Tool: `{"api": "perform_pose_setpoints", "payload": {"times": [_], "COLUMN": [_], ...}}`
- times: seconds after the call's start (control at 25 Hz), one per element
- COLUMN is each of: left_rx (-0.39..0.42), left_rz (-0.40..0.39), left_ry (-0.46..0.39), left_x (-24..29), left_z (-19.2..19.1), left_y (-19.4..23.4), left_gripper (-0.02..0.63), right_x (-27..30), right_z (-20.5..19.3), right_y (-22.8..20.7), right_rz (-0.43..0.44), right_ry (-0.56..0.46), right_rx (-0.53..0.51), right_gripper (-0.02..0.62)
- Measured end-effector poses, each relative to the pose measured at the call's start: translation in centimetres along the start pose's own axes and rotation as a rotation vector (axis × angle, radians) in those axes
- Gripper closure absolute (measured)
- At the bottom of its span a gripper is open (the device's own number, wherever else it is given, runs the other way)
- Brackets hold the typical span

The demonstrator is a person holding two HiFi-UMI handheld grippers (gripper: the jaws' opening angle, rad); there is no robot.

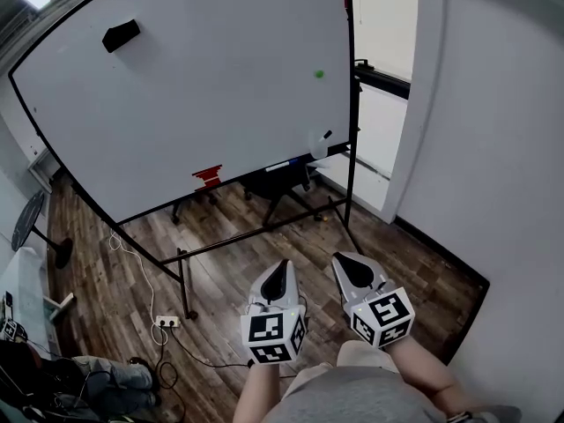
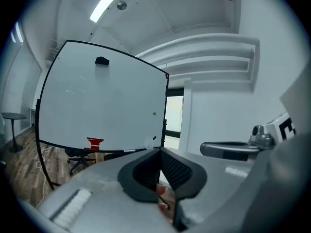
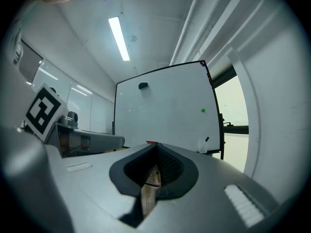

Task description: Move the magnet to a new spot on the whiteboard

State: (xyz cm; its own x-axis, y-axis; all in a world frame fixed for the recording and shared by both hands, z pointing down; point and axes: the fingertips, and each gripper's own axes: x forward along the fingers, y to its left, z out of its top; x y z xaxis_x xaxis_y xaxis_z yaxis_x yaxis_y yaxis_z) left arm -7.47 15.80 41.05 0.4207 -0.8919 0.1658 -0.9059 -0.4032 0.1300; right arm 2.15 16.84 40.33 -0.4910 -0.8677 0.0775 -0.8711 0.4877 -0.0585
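In the head view, a large white whiteboard point(image 1: 194, 104) on a black-framed rolling stand stands on a brown wood-plank floor point(image 1: 264, 236), beside a white wall point(image 1: 493, 148). The small round green magnet point(image 1: 318, 74) sits on the board's right side, well apart from the black block eraser point(image 1: 121, 35) at upper left. A red object point(image 1: 208, 176) rests on the board's lower ledge; what it is cannot be told. A white cup-like holder point(image 1: 317, 144) hangs near the lower right corner. A white power strip point(image 1: 166, 322) with cables lies on the floor. The left gripper point(image 1: 278, 271) and right gripper point(image 1: 351, 267) hang low, side by side, far from the board. The person's forearms are cut off at the bottom edge, and the dark clutter at bottom left is hard to make out.

In the left gripper view, the left gripper point(image 2: 160, 152) is clenched, its black jaws meeting at the tips with nothing gripped. The magnet point(image 2: 154, 113) shows as a distant dot. Pinkish shapes behind the tips cannot be identified. A long ceiling strip light point(image 2: 109, 3) glows overhead.

In the right gripper view, the right gripper point(image 3: 156, 147) is likewise clenched and empty, with floor planks showing through the gap behind the tips. The magnet point(image 3: 202, 111) is on the board's right half, far ahead.
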Motion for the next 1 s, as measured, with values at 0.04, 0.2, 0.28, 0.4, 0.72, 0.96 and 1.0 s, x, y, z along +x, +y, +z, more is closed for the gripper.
{"api": "perform_pose_setpoints", "payload": {"times": [0.04,0.2,0.28,0.4,0.72,0.96,1.0], "left_rx": [0.002,0.001,0.001,0.005,0.005,-0.038,-0.039], "left_rz": [-0.002,-0.001,0.002,0.008,0.06,0.081,0.084], "left_ry": [-0.001,0.0,-0.003,-0.007,-0.015,-0.021,-0.022], "left_x": [-0.1,-0.1,-0.2,0.2,3.8,8.5,9.4], "left_z": [-0.1,-0.7,-0.7,-0.4,0.0,0.9,1.2], "left_y": [-0.1,-0.1,-0.1,0.3,2.0,3.6,3.9], "left_gripper": [0.6,0.6,0.6,0.6,0.601,0.603,0.603], "right_x": [-0.1,-0.5,-0.5,0.0,3.8,8.2,9.0], "right_z": [0.1,0.2,0.1,0.0,-0.3,0.0,0.1], "right_y": [0.1,0.1,0.0,-0.4,-2.7,-6.4,-7.1], "right_rz": [-0.001,-0.005,-0.001,0.003,0.027,0.047,0.049], "right_ry": [-0.007,-0.011,-0.007,-0.002,0.003,0.001,-0.001], "right_rx": [-0.002,-0.008,0.003,0.008,0.013,0.017,0.017], "right_gripper": [0.598,0.597,0.597,0.597,0.598,0.598,0.598]}}
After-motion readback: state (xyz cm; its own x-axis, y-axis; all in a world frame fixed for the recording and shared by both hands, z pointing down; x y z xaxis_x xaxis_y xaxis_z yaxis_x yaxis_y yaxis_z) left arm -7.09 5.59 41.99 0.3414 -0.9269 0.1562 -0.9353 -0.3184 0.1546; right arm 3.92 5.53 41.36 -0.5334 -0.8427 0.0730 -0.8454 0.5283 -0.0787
